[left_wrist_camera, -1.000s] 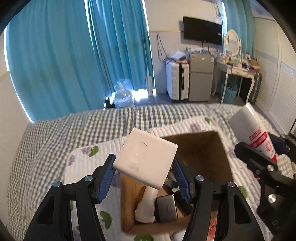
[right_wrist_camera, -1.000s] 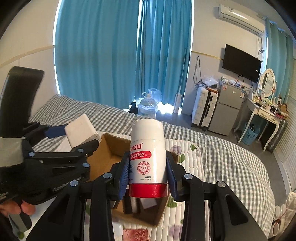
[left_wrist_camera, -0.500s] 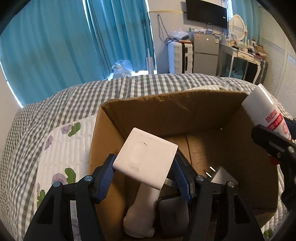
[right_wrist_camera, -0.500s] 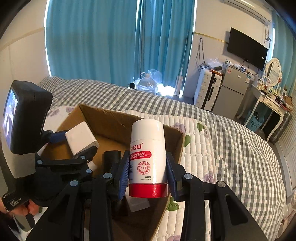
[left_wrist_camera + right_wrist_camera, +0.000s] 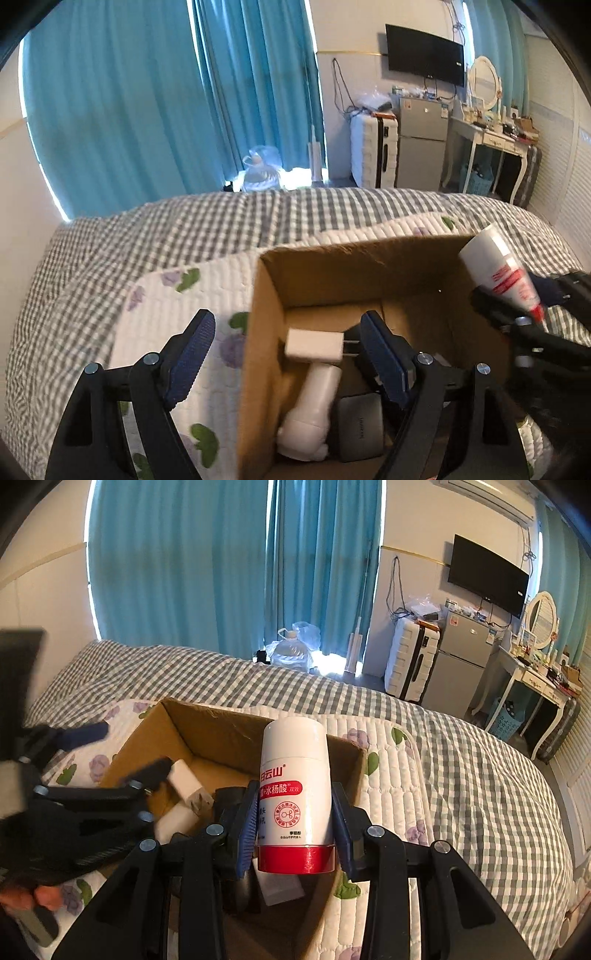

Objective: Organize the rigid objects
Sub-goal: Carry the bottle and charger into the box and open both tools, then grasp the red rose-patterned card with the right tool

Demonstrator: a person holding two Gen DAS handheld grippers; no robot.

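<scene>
Cardboard box [image 5: 332,266] on quilted mat [image 5: 207,295], mat on bed [image 5: 147,236]. Inside box: charger [image 5: 314,345] atop bottle [image 5: 314,406], case [image 5: 360,428] just right of bottle. Suitcase [image 5: 373,151] and fridge [image 5: 421,144] behind bed, right.

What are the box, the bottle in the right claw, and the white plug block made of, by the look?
Box: corrugated cardboard, matte brown, with rough-cut rims.
Bottle held in the right claw: likely plastic, glossy white with highlights, printed red label and red base band.
Plug block: smooth white shell, probably plastic, with what look like metal prongs; it is slightly blurred.
</scene>
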